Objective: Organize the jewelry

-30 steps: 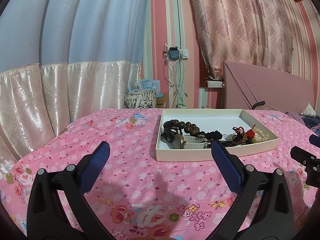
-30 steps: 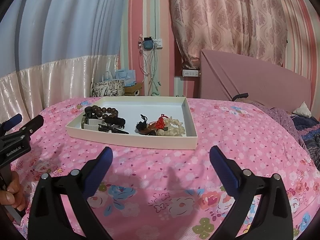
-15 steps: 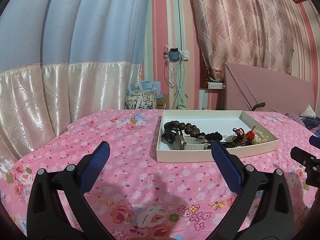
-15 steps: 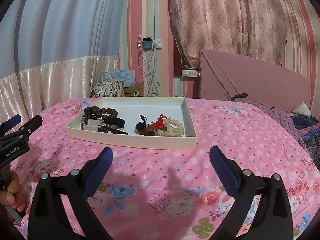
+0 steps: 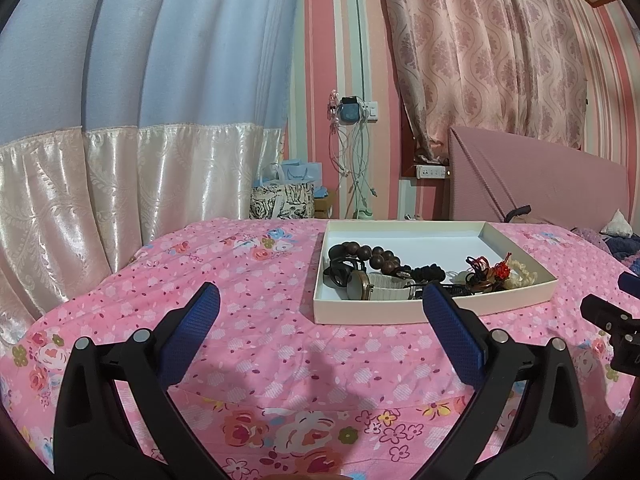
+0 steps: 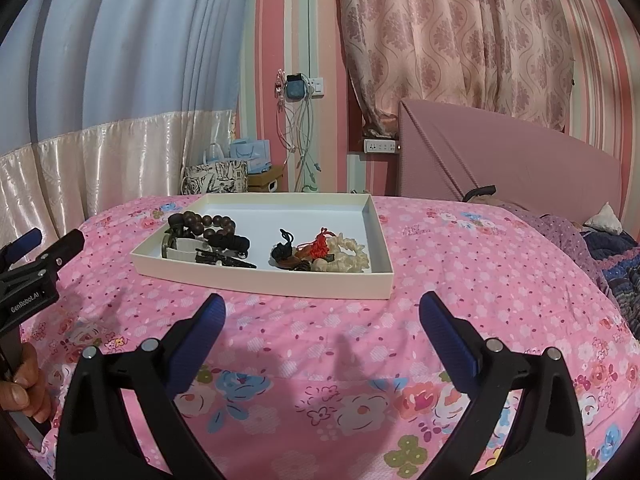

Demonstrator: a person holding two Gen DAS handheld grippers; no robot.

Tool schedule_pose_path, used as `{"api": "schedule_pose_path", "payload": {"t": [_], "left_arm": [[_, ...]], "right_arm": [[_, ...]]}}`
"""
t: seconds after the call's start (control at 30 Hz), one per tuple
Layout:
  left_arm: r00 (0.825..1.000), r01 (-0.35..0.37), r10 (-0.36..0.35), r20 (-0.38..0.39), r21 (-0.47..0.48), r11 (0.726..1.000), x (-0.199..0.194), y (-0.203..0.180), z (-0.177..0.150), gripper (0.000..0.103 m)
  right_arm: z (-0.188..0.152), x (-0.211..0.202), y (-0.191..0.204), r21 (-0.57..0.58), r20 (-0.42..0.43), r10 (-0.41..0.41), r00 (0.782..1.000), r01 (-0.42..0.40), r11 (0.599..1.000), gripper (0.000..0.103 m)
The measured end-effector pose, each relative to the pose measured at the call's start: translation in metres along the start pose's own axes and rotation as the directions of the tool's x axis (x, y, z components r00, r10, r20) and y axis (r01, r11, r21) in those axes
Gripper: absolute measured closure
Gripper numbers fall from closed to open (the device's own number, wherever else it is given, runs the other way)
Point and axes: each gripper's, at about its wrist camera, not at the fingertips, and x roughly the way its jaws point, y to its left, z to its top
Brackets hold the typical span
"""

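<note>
A shallow cream tray lies on the pink floral bedspread. In it lie a dark wooden bead bracelet, a watch with a white strap, black cords, a red tassel and a cream bead bracelet. My left gripper stands open, low over the bed, short of the tray's near left corner. My right gripper is open too, just in front of the tray's near edge. Both hold nothing.
A pink headboard rises at the back right, with dark bedding beside it. Bags and hanging cables stand beyond the bed's far edge. A hand holds the left tool at the right wrist view's left edge.
The view of the tray has shifted only slightly. Both grippers stay open and nothing has been taken hold of.
</note>
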Motion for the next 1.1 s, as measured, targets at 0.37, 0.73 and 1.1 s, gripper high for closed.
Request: {"api": "schedule_pose_path", "payload": {"t": [0.37,0.73,1.1], "left_arm": [[1.000,-0.001,0.001,-0.008,-0.002,1.000,-0.0032,0.0007,0.0004,0.003],[1.000,-0.004,0.004,-0.011,-0.004,1.000,-0.0057,0.0022,0.0001,0.003],[0.999,-0.026,0.026,-0.033,0.001,1.000,0.0018,-0.0017,0.0006,0.003]], "right_arm": [[0.0006,0.0001,-0.0003,0.001,0.000,0.000,1.000,0.000,1.000,0.006],[0.0002,0.0000,0.0004,0.001,0.002,0.000,1.000,0.000,1.000,0.006],[0.0000,0.0000,-0.0014,0.002,0.002,-0.004,1.000,0.004,1.000,0.006]]}}
